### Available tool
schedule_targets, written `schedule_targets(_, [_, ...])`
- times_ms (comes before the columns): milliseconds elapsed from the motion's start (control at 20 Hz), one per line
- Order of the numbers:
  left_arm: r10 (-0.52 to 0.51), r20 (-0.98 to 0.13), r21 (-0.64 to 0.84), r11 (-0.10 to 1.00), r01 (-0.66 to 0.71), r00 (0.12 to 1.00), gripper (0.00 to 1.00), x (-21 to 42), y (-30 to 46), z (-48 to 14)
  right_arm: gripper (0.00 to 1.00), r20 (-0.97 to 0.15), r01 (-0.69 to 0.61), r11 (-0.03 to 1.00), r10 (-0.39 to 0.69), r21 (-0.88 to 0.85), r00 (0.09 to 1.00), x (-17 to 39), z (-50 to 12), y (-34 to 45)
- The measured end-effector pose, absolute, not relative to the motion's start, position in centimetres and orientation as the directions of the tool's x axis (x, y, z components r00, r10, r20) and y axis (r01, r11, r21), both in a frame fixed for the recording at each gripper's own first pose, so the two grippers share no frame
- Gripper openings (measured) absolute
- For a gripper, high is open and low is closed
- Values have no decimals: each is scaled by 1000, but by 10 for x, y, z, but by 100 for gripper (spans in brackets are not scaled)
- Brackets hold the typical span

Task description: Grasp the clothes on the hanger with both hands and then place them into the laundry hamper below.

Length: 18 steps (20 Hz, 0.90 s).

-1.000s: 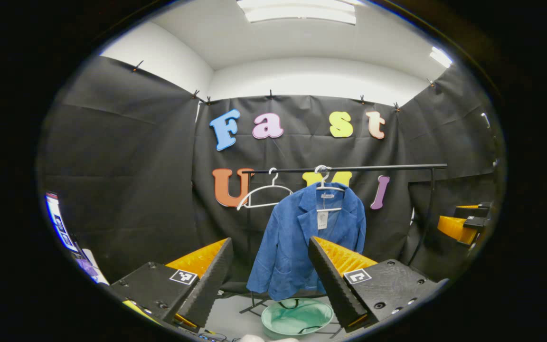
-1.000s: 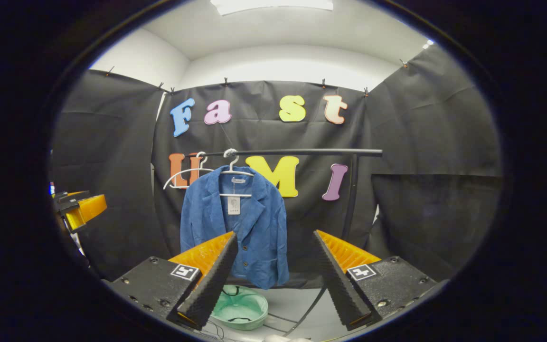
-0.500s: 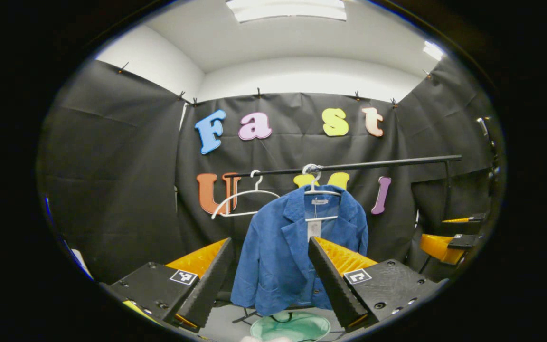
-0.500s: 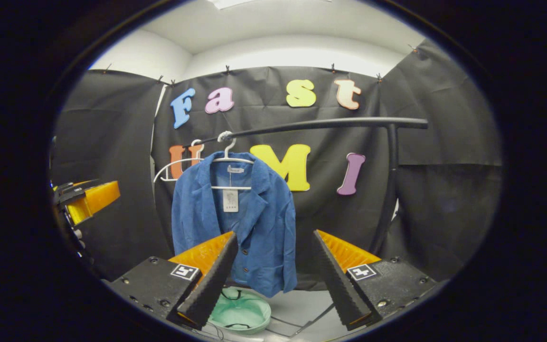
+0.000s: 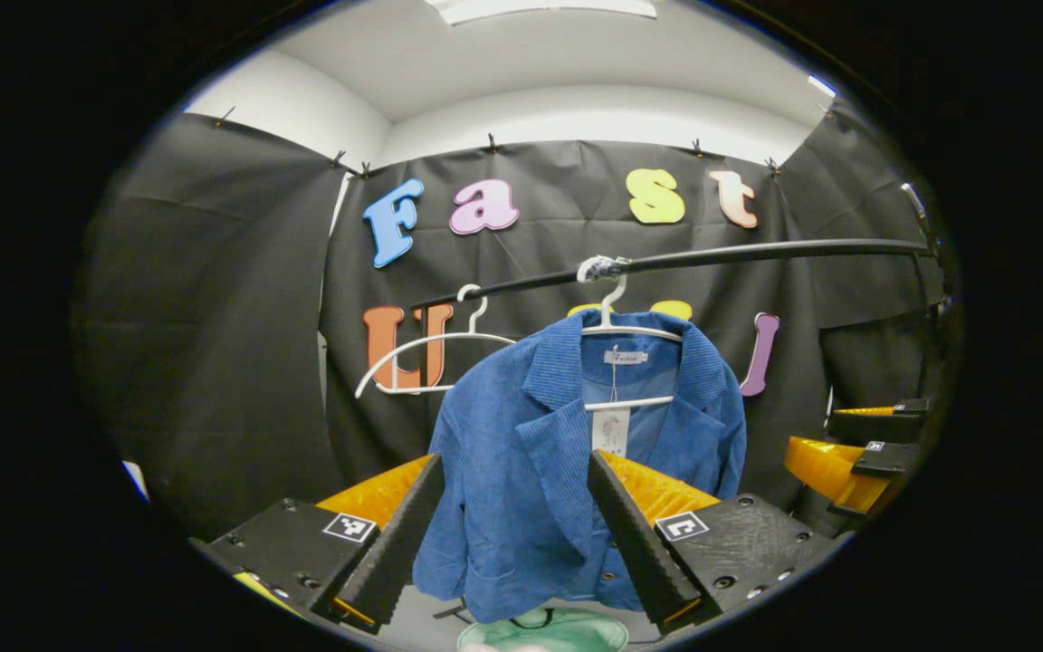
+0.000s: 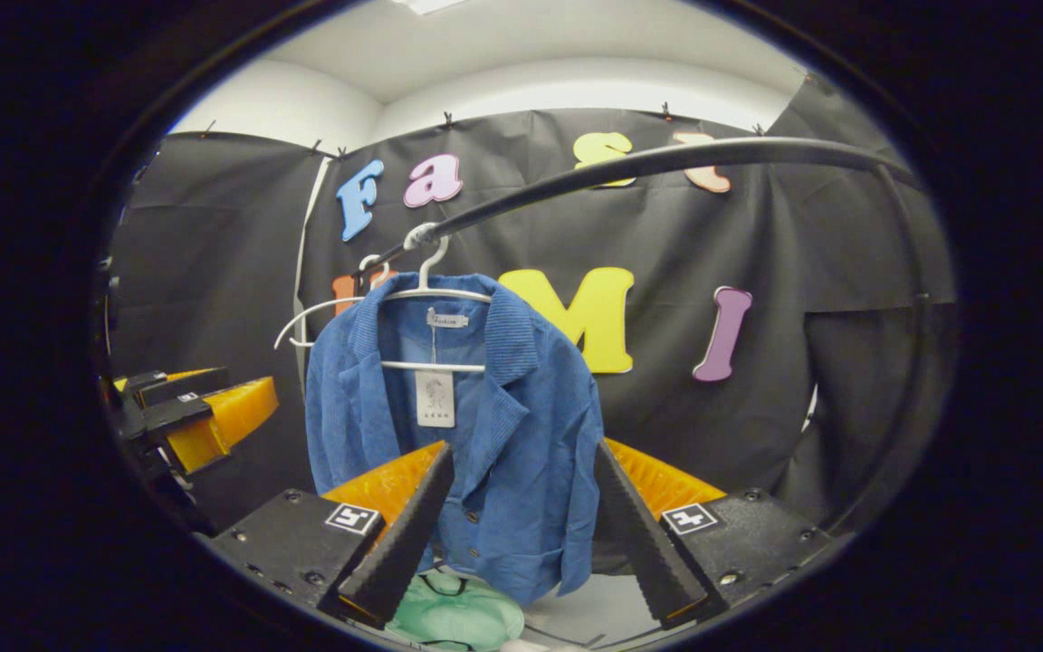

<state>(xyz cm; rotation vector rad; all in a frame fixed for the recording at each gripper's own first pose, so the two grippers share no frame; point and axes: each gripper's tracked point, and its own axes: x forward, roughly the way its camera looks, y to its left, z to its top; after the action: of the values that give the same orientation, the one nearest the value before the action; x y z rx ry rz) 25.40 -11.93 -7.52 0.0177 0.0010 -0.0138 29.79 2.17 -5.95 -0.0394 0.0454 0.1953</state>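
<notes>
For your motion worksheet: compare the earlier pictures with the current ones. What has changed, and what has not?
Both grippers have moved closer to the blue jacket, which looms larger in each view. Nothing was grasped: left gripper and right gripper stay open. The jacket still hangs on its hanger above the hamper.

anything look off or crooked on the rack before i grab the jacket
Nothing stands out. The blue jacket hangs evenly on its white hanger from the black rail, an empty hanger beside it, the green hamper below. Both tongs are open, clear of the cloth.
</notes>
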Motion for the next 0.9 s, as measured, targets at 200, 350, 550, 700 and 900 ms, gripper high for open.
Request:
schedule_targets(200, [-19, 29, 31, 999, 18, 999, 100, 294, -134, -81, 99, -36, -197, 980, 196, -25, 980, 340, -58, 31])
schedule_targets(350, [-27, 27, 31, 999, 26, 999, 98, 322, -141, -89, 98, -44, -215, 977, 214, -16, 976, 369, -57, 44])
schedule_targets(550, [-7, -3, 33, 999, 8, 1000, 100, 356, -142, -104, 98, -63, -233, 972, 231, -35, 971, 405, -61, 60])
schedule_targets(700, [9, -27, 25, 1000, -8, 1000, 98, 378, -139, -113, 92, -76, -246, 969, 243, -35, 967, 429, -64, 71])
schedule_targets(900, [9, -50, 35, 999, -7, 999, 100, 392, -143, -122, 85, -108, -253, 967, 249, -27, 963, 448, -73, 78])
